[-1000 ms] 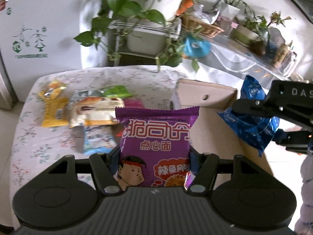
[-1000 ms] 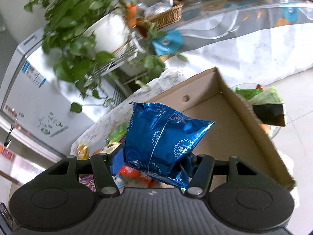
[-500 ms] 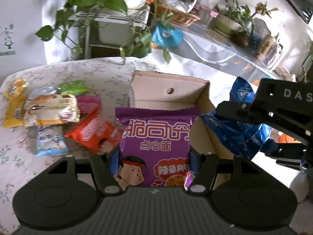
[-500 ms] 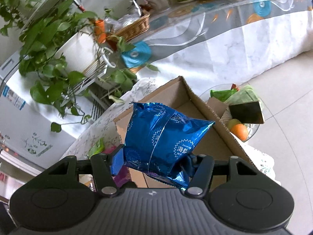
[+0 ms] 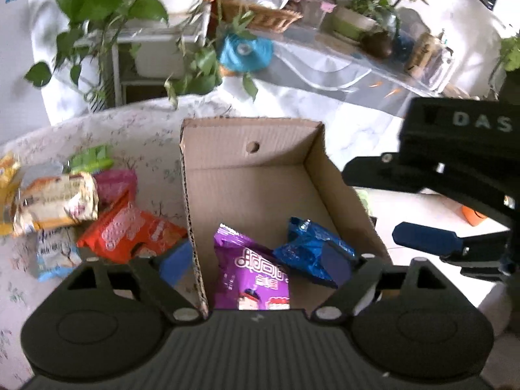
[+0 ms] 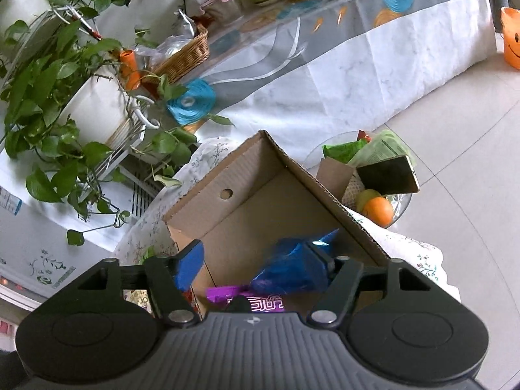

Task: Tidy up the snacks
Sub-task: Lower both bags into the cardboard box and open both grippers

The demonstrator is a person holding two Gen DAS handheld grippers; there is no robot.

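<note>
We see green plants (image 6: 48, 74) in a white pot (image 6: 94, 110). A basket (image 6: 185, 55) sits on a long surface with a white cloth (image 6: 373, 74). An orange (image 6: 378, 209) lies in a glass bowl (image 6: 403, 201) on the floor (image 6: 461, 169).

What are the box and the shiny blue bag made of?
The box looks like plain brown corrugated cardboard: its cut edges show wavy ridges and its finish is matte. The blue bag seems to be thin metallic plastic film or foil, since it is crinkled and glints.
</note>
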